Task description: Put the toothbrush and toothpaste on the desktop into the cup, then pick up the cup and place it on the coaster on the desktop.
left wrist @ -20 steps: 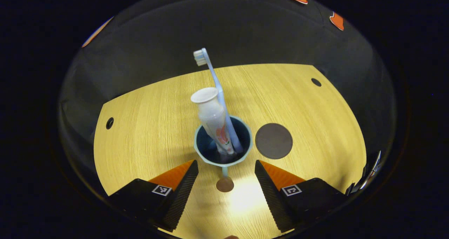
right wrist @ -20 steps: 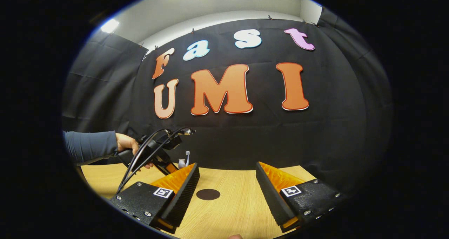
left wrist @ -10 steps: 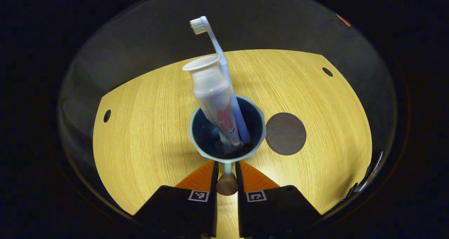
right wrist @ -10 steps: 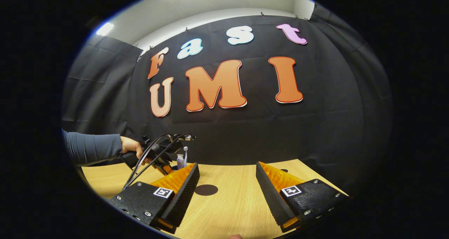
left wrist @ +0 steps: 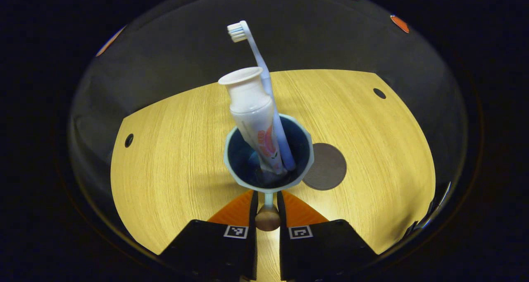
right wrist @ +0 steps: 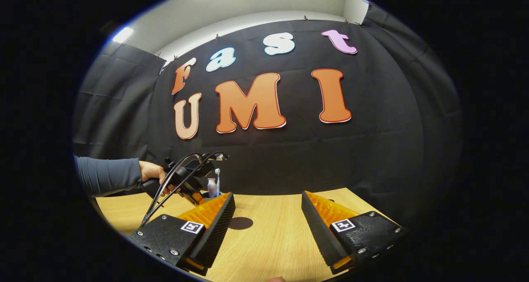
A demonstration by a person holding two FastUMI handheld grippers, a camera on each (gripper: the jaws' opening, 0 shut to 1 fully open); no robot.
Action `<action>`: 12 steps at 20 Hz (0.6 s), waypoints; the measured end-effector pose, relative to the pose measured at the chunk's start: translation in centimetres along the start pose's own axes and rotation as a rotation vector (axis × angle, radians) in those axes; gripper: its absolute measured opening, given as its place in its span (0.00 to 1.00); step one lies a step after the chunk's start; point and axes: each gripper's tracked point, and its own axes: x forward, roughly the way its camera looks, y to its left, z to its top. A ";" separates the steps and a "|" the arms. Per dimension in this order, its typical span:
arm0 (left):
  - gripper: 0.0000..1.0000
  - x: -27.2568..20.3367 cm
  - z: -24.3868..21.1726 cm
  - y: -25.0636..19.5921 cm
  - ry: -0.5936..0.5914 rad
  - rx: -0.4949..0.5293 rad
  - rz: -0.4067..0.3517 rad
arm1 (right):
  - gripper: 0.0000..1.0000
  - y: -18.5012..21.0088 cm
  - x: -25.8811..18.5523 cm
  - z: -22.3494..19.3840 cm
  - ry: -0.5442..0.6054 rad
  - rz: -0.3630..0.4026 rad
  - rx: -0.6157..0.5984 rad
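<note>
L gripper (left wrist: pixel 267 199) clamped on cup (left wrist: pixel 268 151) handle, cup w/ toothbrush (left wrist: pixel 264 79) & toothpaste (left wrist: pixel 254 112) just beside coaster (left wrist: pixel 328 168); R gripper (right wrist: pixel 268 213) agape; likely top-heavy, rigid, carry level by handle.

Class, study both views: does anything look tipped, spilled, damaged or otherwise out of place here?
Nothing stands out. The toothbrush and toothpaste lean inside the cup, nothing spilled. The left gripper is closed on the cup's handle. The coaster lies flat on the desktop, partly hidden behind the cup. The right gripper is open.
</note>
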 end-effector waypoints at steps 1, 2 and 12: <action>0.21 0.5 -0.3 -0.1 -0.006 0.011 -0.010 | 0.96 -0.2 -0.1 -0.2 0.000 -0.003 -0.002; 0.21 0.6 -0.2 -0.3 -0.013 0.017 -0.018 | 0.96 -0.2 -0.3 -0.3 0.004 -0.006 -0.007; 0.24 1.1 1.6 -0.4 0.023 0.065 -0.061 | 0.96 -2.0 -1.6 -2.5 0.058 -0.048 -0.019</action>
